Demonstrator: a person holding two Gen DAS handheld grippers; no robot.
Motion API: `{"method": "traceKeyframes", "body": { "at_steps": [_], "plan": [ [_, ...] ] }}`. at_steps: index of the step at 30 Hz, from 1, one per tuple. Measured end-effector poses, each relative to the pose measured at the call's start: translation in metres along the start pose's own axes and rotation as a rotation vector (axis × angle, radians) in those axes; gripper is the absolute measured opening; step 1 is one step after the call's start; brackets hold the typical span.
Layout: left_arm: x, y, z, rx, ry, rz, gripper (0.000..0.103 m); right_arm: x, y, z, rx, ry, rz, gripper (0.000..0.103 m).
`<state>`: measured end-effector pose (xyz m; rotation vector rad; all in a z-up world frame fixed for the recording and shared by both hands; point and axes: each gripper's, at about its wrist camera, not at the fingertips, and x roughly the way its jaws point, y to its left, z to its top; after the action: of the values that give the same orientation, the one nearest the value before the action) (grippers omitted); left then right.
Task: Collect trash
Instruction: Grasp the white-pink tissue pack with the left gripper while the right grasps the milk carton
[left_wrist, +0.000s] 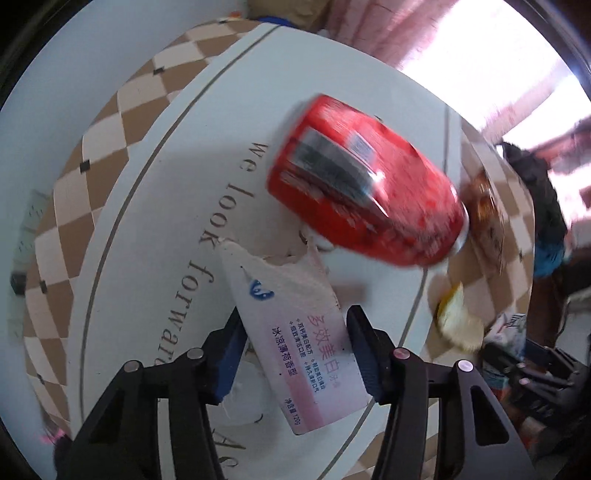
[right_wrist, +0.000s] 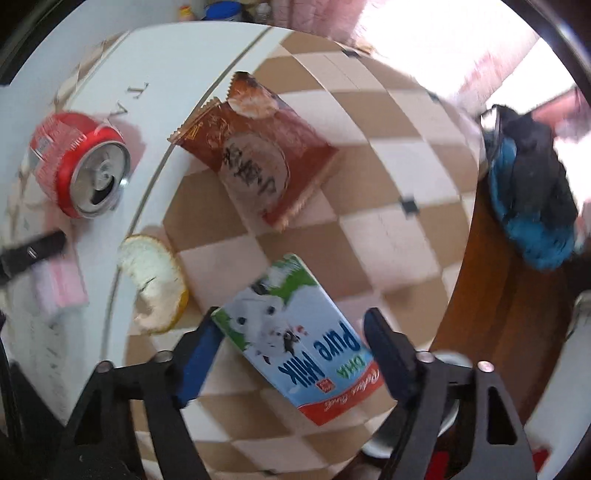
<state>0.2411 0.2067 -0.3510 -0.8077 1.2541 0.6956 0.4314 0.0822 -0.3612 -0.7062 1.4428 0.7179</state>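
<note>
My left gripper (left_wrist: 293, 332) is shut on a torn white and pink toothpaste box (left_wrist: 295, 332), held over the white table mat (left_wrist: 155, 192). A red soda can (left_wrist: 365, 181) lies on its side just beyond it; it also shows in the right wrist view (right_wrist: 79, 164). My right gripper (right_wrist: 291, 332) has its jaws on both sides of a green and white milk carton (right_wrist: 295, 339) over the checkered tablecloth (right_wrist: 388, 229). Whether they press the carton I cannot tell. A brown snack wrapper (right_wrist: 258, 147) and a citrus peel (right_wrist: 153, 282) lie beyond it.
The peel (left_wrist: 456, 317) and the wrapper (left_wrist: 487, 218) sit at the right of the left wrist view. A blue and black cloth (right_wrist: 532, 184) hangs at the table's right edge. Bottles (right_wrist: 221, 9) stand at the far side. The left gripper's finger (right_wrist: 33, 251) shows at left.
</note>
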Motion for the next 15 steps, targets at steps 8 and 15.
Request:
{"method": "traceKeyframes", "body": {
  "at_steps": [8, 15],
  "plan": [
    [0.000, -0.040, -0.031, 0.233, 0.047, -0.016, 0.054, -0.004, -0.040, -0.067, 0.263, 0.029, 0.155, 0.070],
    [0.016, -0.050, -0.039, 0.265, 0.089, 0.020, 0.053, -0.003, -0.041, -0.097, 0.194, 0.009, 0.108, 0.083]
  ]
}}
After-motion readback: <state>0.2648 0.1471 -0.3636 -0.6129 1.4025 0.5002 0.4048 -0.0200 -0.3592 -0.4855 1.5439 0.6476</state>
